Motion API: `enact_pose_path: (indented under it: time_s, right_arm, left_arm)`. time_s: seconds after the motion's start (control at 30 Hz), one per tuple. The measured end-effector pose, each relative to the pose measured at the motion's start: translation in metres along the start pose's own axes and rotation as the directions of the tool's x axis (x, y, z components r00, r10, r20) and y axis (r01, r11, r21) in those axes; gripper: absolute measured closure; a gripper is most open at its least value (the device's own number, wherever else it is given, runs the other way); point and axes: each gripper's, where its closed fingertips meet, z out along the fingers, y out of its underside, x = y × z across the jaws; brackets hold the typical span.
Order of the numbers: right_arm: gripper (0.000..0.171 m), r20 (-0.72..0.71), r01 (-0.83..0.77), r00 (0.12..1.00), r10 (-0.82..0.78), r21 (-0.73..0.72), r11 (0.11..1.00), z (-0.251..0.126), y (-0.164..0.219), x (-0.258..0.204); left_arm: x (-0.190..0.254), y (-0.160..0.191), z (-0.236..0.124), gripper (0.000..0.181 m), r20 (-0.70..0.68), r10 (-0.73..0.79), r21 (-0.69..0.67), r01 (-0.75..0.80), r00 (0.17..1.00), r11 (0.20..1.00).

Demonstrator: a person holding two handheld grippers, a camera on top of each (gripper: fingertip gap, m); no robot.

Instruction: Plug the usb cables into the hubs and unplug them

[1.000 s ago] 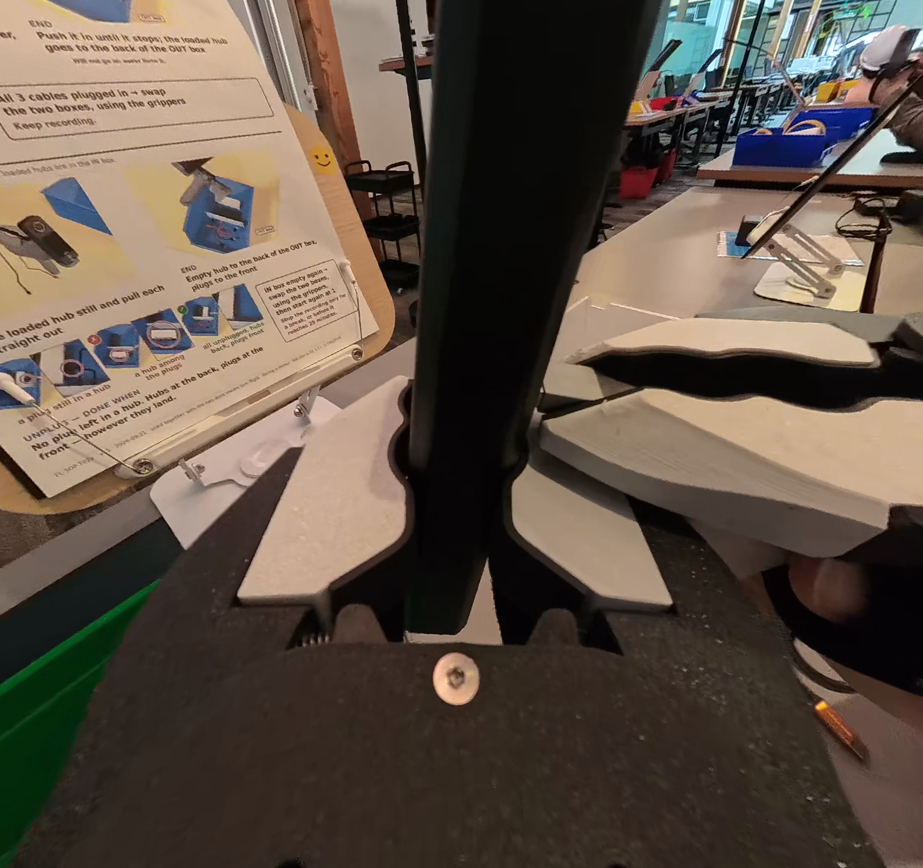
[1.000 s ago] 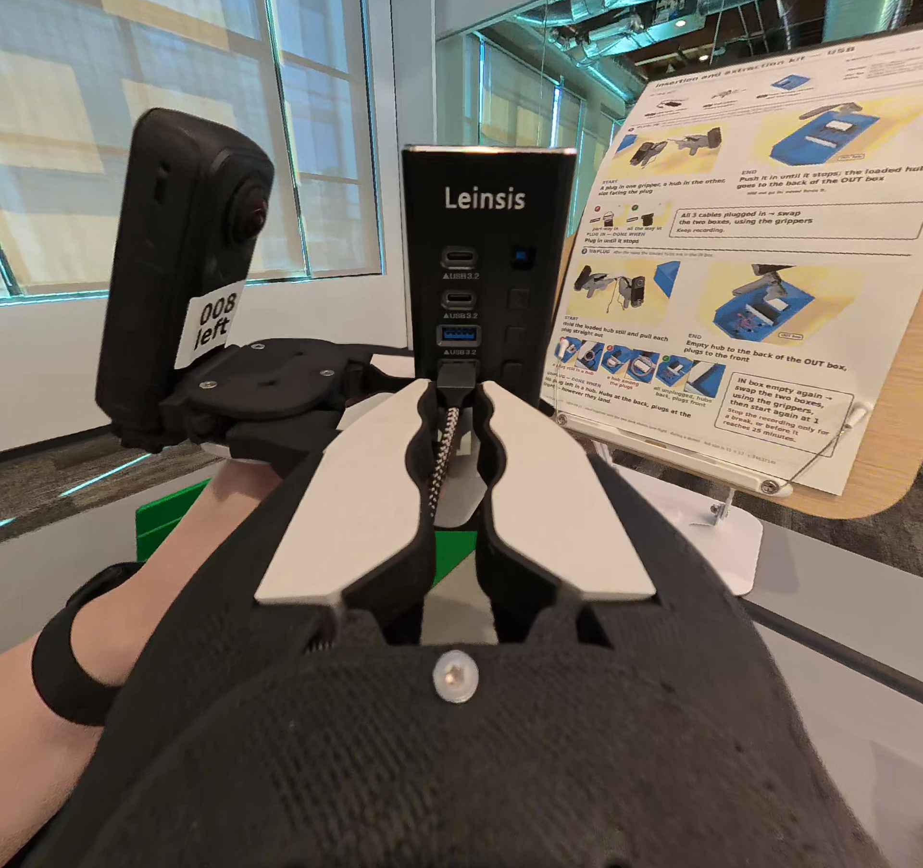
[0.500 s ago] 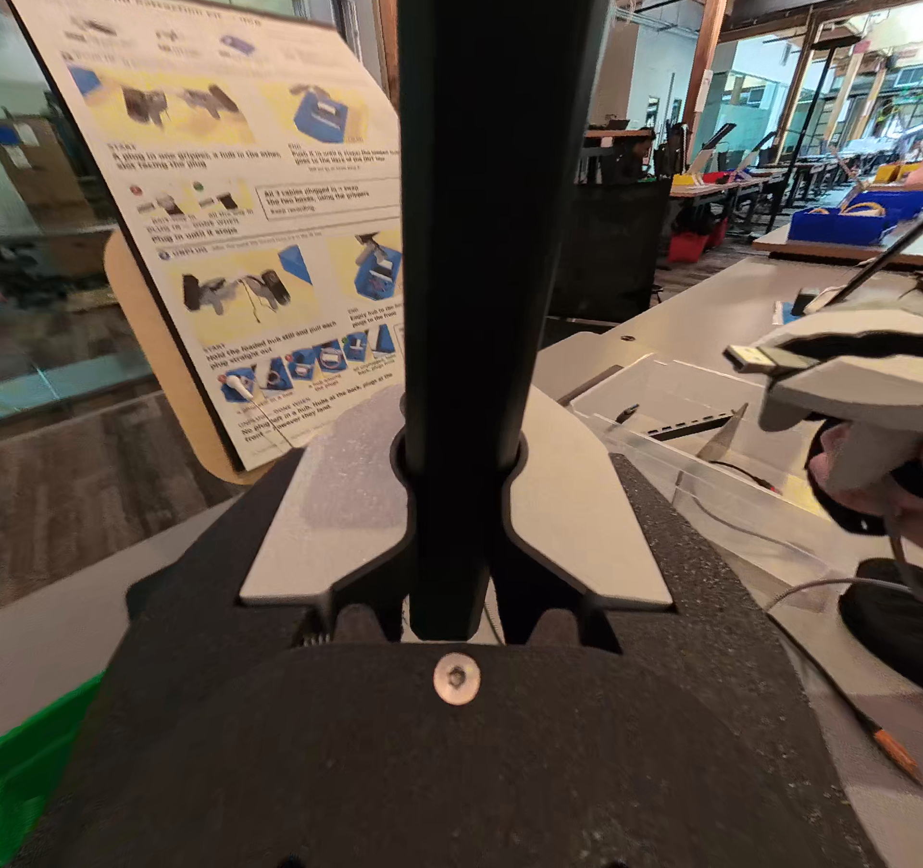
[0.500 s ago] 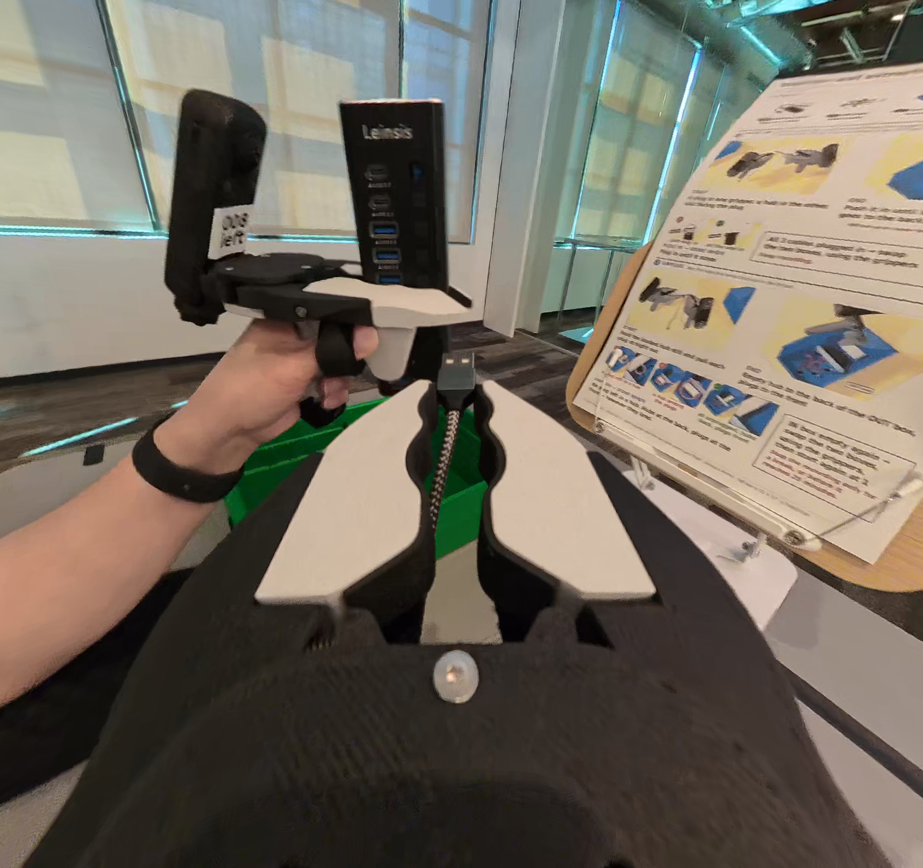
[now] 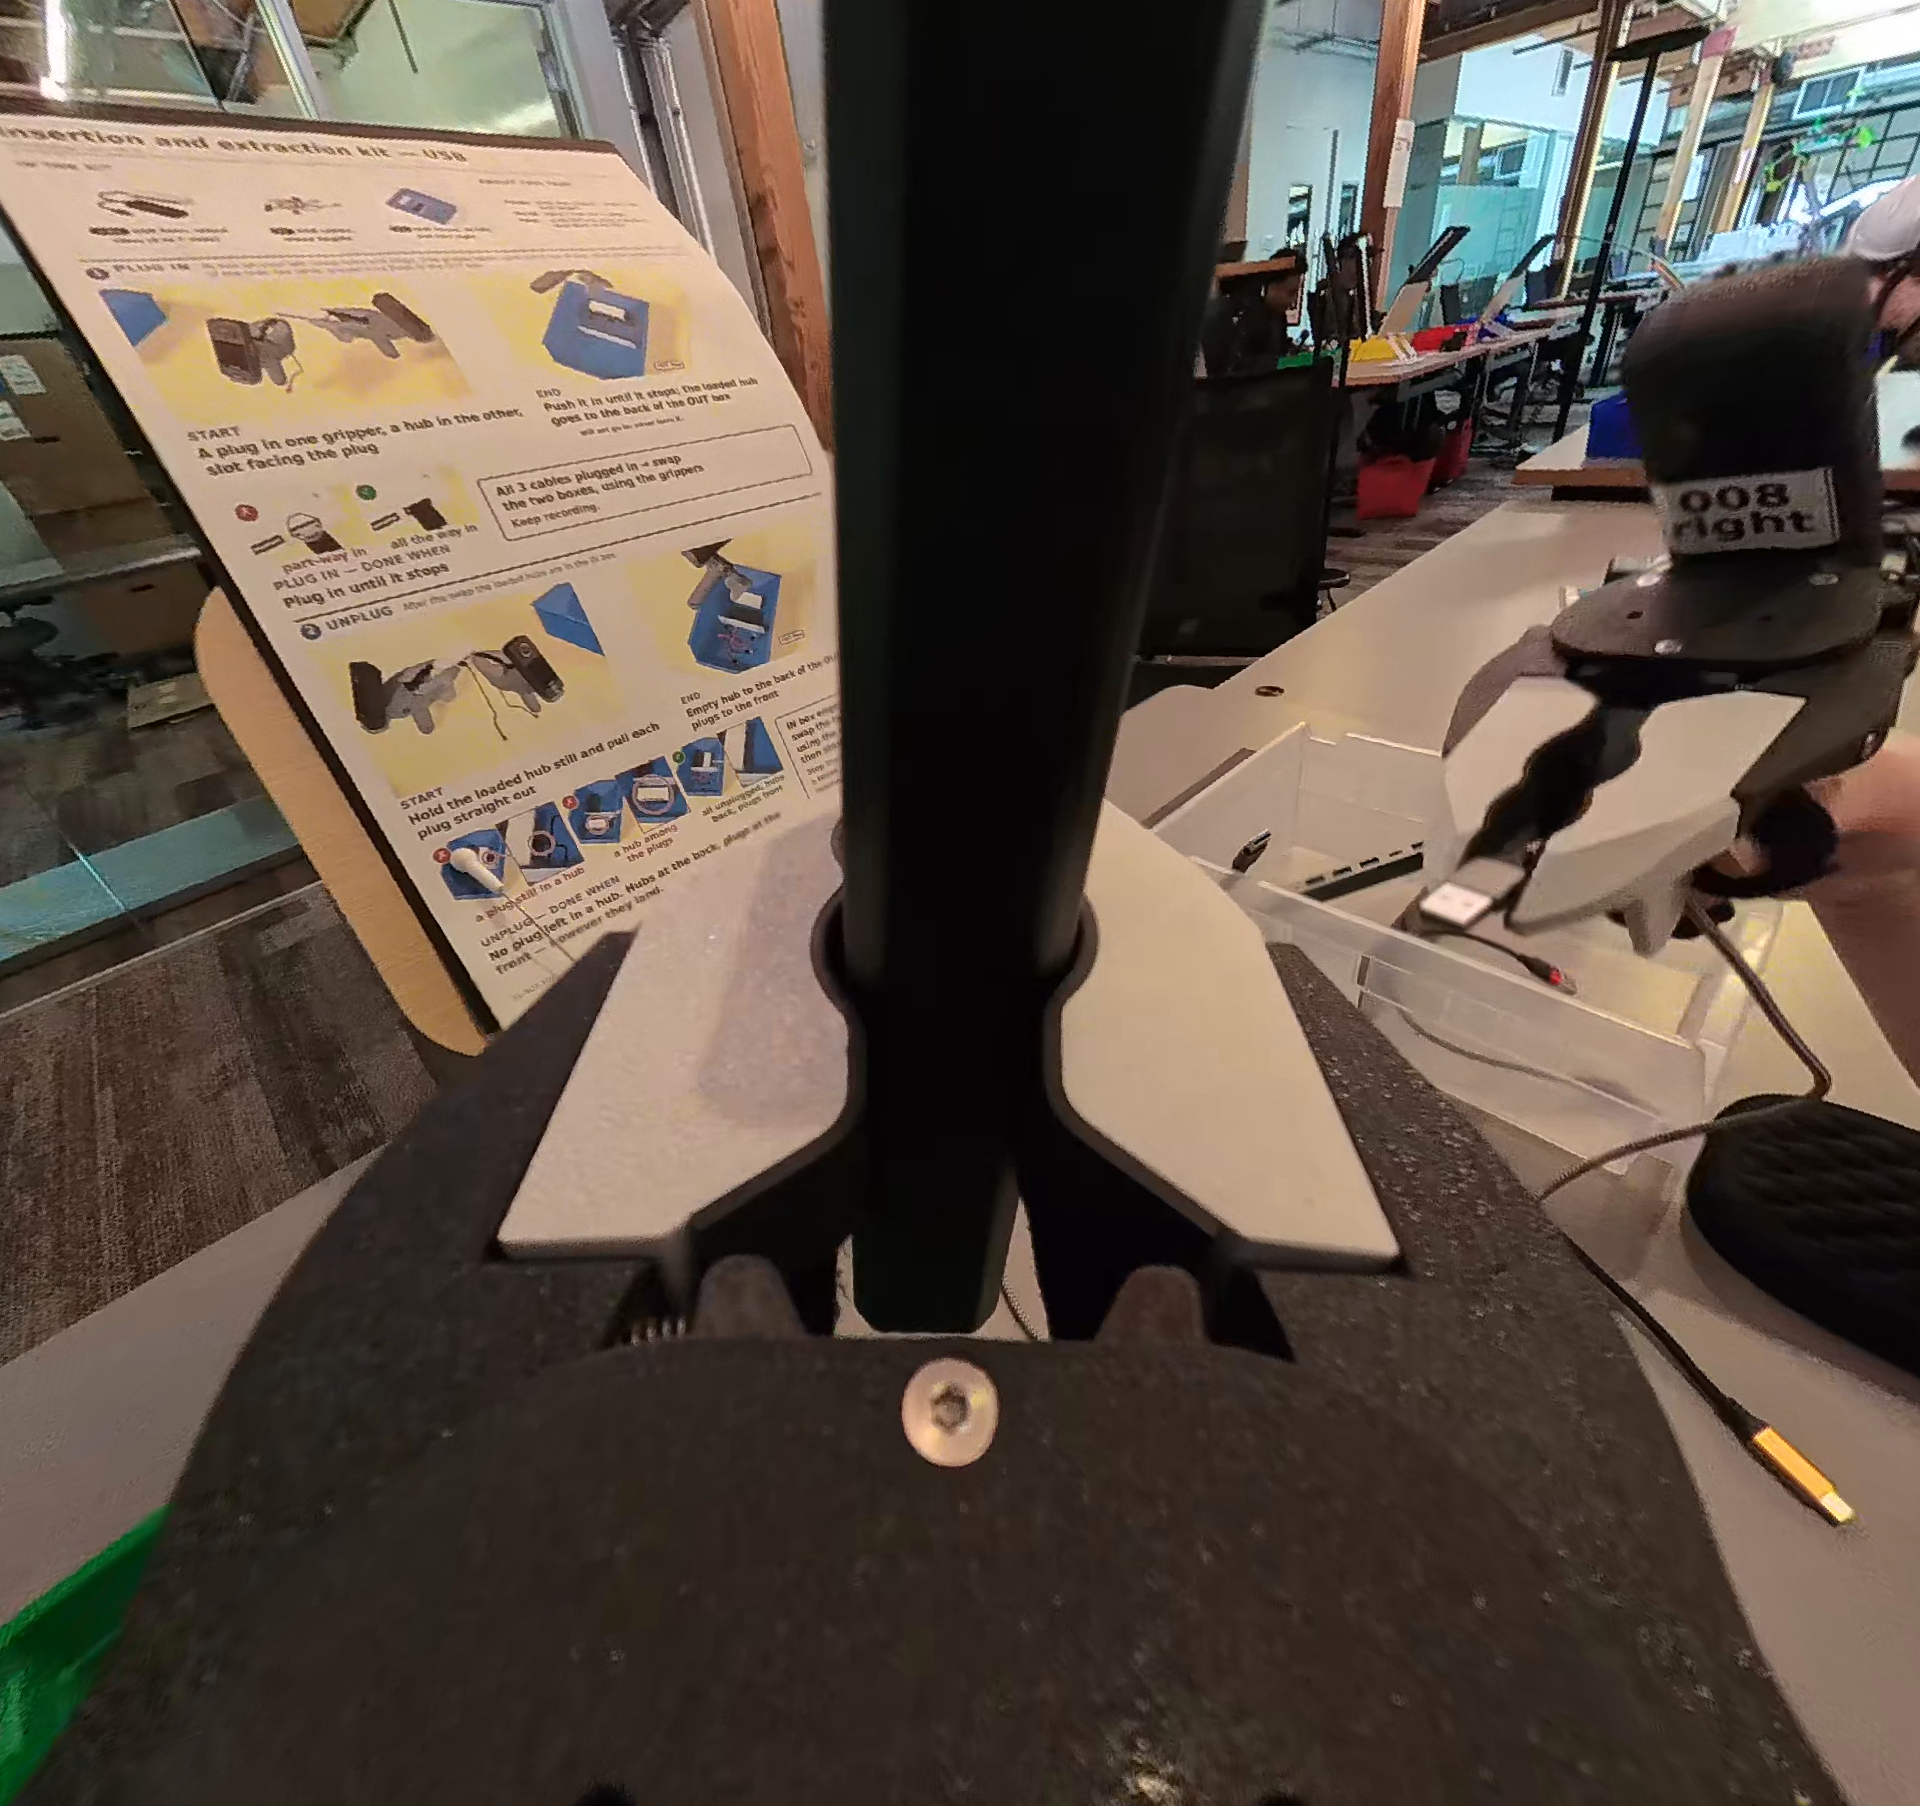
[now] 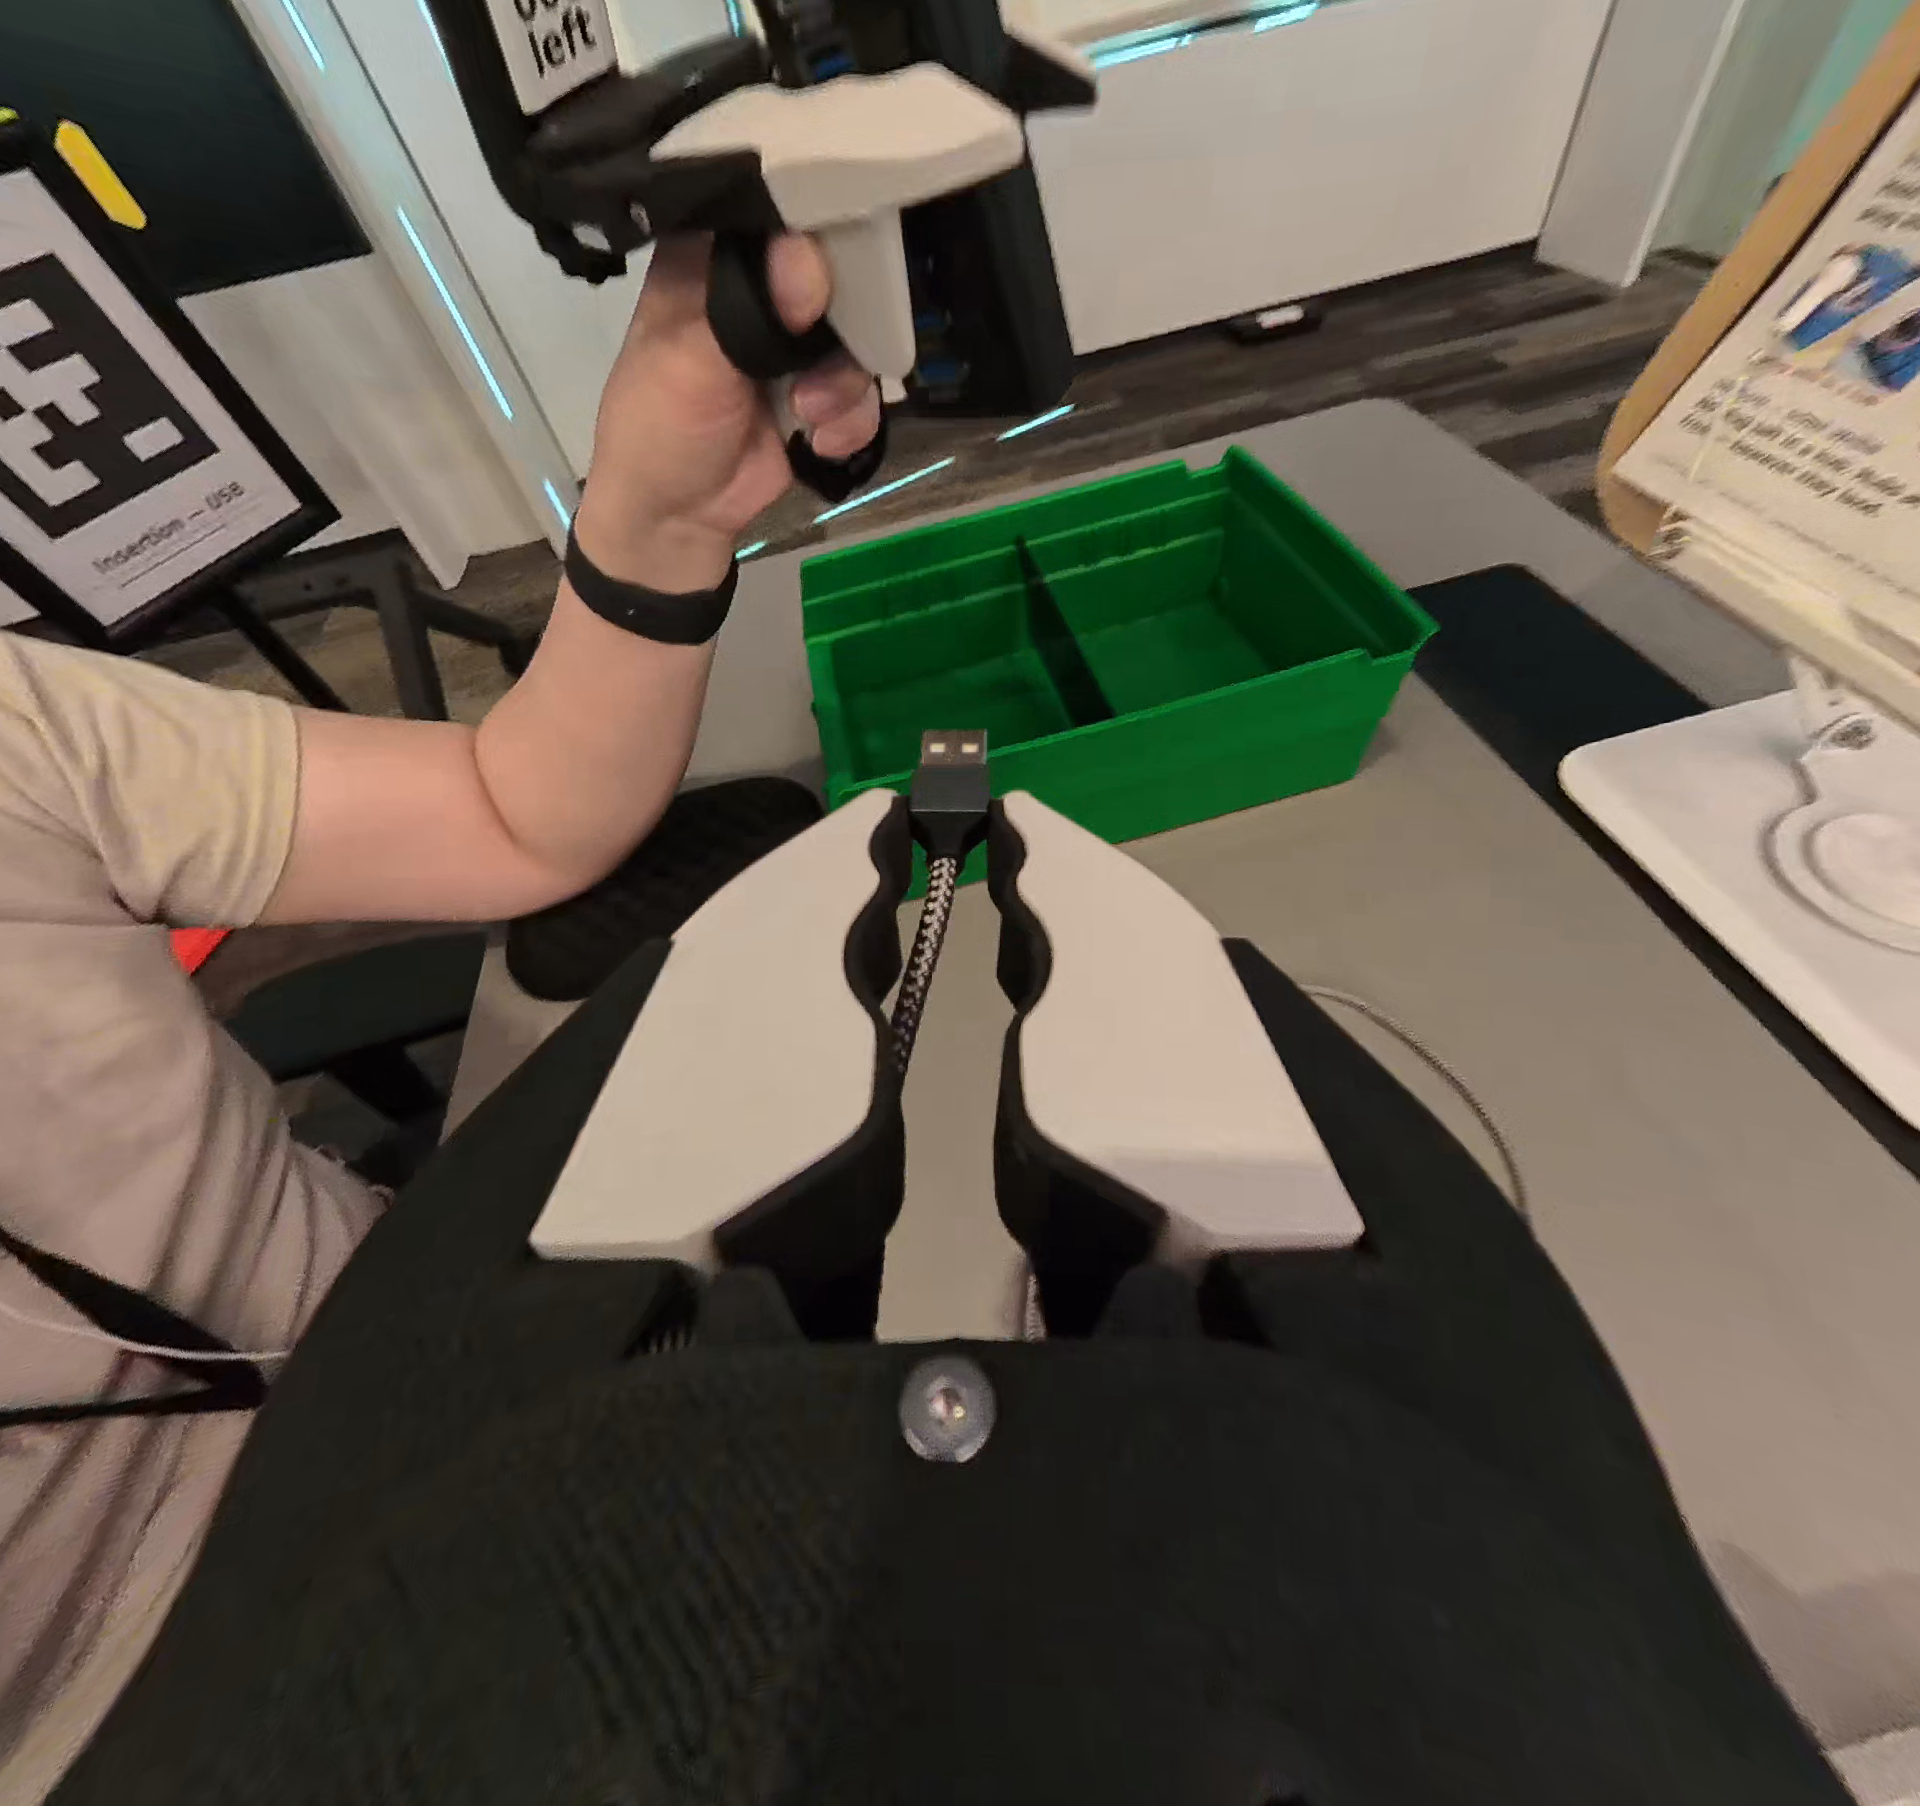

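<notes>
My left gripper (image 5: 956,935) is shut on a tall black USB hub (image 5: 997,406) and holds it upright in the air. My right gripper (image 6: 948,806) is shut on a USB-A plug (image 6: 951,769) with a braided cable (image 6: 920,967); the plug is free and points at the green bin (image 6: 1392,655). In the left wrist view the right gripper (image 5: 1507,863) and the plug (image 5: 1460,899) hang over a clear bin (image 5: 1455,987). In the right wrist view the hub (image 6: 997,302) is raised at upper left, well apart from the plug.
The green bin has two empty compartments. An instruction board (image 5: 447,561) stands on a white base (image 6: 1766,852). A loose cable with a gold plug (image 5: 1797,1486) and a black pad (image 5: 1818,1226) lie on the table. The person's forearm (image 6: 520,769) is at left. The gap from one gripper's tips to the other's is roughly 15 cm.
One second ago the plug sat in the hub's lowest port. It is out now. The grippers have drawn apart, and the right one has tilted down toward the green bin.
</notes>
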Motion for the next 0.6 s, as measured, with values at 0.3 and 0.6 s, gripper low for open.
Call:
enact_pose_path:
  time_s: [0.3, 0.6]
  right_arm:
    - [0.157, -0.192, 0.191, 0.97, -0.152, 0.206, 0.96, -0.039, -0.06, -0.005]
    - [0.157, -0.32, 0.304, 0.902, -0.291, -0.01, 0.953, -0.04, -0.176, 0.007]
  left_arm:
    - [0.011, 0.007, 0.01, 0.149, -0.035, 0.023, -0.037, -0.024, 0.999, 0.999]
    - [0.004, 0.003, 0.003, 0.15, -0.041, -0.007, -0.023, 0.006, 0.999, 1.0]
